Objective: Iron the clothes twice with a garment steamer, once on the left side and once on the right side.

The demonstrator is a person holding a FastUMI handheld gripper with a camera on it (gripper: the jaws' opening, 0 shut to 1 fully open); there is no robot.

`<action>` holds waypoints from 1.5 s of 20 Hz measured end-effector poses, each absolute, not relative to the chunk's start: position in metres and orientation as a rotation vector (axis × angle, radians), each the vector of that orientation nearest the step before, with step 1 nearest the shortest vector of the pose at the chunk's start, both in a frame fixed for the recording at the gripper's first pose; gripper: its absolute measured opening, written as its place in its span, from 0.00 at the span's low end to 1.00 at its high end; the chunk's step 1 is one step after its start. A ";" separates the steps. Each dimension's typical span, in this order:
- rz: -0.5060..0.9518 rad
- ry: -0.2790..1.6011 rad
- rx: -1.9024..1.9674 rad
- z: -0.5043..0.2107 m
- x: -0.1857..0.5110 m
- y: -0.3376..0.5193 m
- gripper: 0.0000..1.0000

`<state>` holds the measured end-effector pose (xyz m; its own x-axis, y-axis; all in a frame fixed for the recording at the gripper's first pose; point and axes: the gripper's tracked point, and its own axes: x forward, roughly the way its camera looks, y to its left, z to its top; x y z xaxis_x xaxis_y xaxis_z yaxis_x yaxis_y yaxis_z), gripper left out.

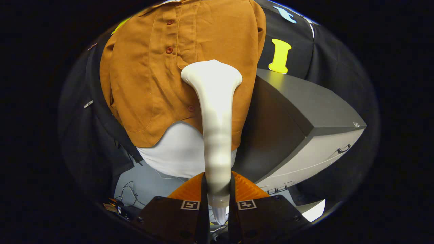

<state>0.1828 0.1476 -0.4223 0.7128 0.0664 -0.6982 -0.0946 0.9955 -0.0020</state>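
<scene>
Gripper (pixel 217 200) jaws clamped on white garment steamer (pixel 215 128) handle, flared head pressed to brown buttoned shirt (pixel 152 74), white undergarment (pixel 176 152) below its hem, grey cabinet (pixel 305 135) alongside.

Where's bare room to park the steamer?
Best is the grey cabinet top, right of the brown shirt. The floor under the shirt has cables. Jaws of the gripper are shut on the steamer.
</scene>
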 end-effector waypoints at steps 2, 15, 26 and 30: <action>0.093 0.749 -0.033 -0.414 0.172 0.146 0.25; 0.085 0.463 -0.020 -0.279 0.127 0.149 0.25; 0.093 0.127 -0.042 -0.112 0.124 0.203 0.25; 0.115 0.069 -0.073 -0.095 0.137 0.243 0.25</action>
